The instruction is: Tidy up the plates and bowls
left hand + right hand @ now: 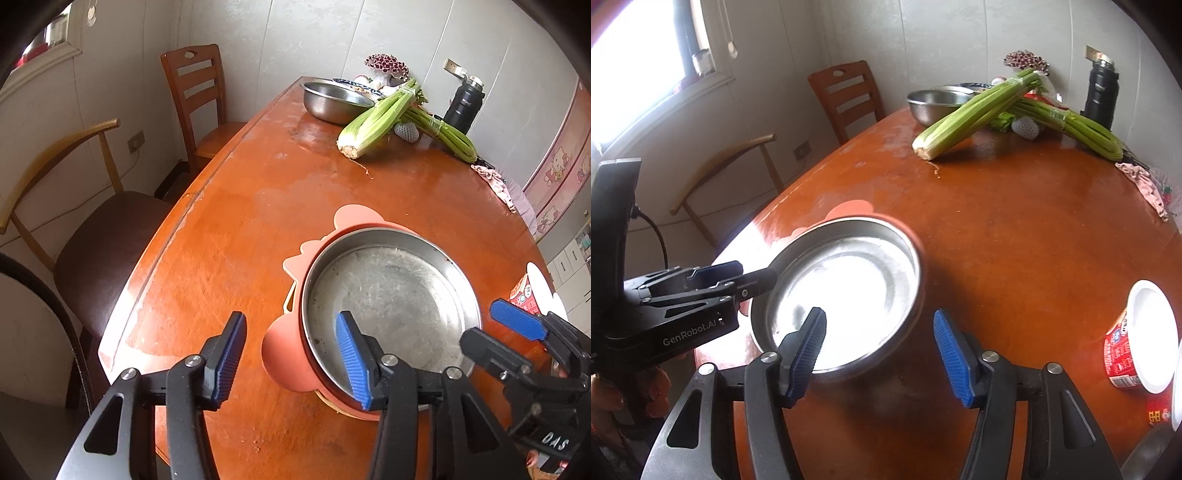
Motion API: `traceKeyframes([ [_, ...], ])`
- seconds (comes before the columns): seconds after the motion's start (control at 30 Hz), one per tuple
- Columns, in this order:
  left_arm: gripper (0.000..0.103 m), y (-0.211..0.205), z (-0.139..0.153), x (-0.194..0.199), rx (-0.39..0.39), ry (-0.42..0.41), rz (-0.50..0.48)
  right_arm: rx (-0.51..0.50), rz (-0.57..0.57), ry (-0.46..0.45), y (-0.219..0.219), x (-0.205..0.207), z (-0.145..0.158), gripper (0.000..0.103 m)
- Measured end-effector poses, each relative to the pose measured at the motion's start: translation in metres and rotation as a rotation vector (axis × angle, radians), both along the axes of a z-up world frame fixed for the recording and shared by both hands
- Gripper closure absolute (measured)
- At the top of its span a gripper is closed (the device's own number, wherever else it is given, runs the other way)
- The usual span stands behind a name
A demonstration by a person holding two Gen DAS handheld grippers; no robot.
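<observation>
I'm running both grippers over the tabletop (229,229). The steel plate (391,302) sits stacked on a pink silicone plate (282,354), near the tabletop's near-left edge, w/ the pink ears poking out around it.

Left gripper (295,358): jaws wide, holding nothing. They straddle the stack's near-left rim: the right pad hangs over the steel plate's inside, the left pad is outside, over bare wood. So the rim lies between the jaws, already lined up for a pinch, by my read.

Right gripper (881,354): jaws also wide and empty. From its cam the steel plate (842,302) lies ahead and to the left; its left pad overlaps the plate's near rim, the right pad is clear of it over the tabletop. Can't tell height above the rim from either view.

The plate is round, so no long axis to match; what matters is rim direction. Left is nearer and better placed, imo. The far steel bowl (332,101) by the celery (376,122) is well apart from both. An instant noodle cup (1137,336) sits to the right, near the right gripper.
</observation>
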State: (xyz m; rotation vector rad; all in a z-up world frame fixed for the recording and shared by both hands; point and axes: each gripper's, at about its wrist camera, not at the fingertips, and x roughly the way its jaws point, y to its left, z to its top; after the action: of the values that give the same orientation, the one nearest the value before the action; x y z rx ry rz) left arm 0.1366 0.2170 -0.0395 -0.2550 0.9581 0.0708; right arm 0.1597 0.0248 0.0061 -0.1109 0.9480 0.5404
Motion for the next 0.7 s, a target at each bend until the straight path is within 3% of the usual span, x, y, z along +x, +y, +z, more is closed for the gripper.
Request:
traceKeyframes([
  [0.23, 0.048, 0.003, -0.009, 0.000, -0.050, 0.034, 0.012, 0.035, -0.034, 0.017, -0.016, 0.000, 0.005, 0.036],
  [0.47, 0.047, 0.002, -0.022, 0.002, -0.149, 0.067, 0.018, 0.050, -0.013, 0.035, -0.020, -0.007, 0.004, 0.036],
  [0.7, 0.045, -0.008, -0.023, 0.003, -0.149, 0.075, 0.031, 0.055, 0.019, 0.070, -0.018, -0.013, -0.003, 0.036],
])
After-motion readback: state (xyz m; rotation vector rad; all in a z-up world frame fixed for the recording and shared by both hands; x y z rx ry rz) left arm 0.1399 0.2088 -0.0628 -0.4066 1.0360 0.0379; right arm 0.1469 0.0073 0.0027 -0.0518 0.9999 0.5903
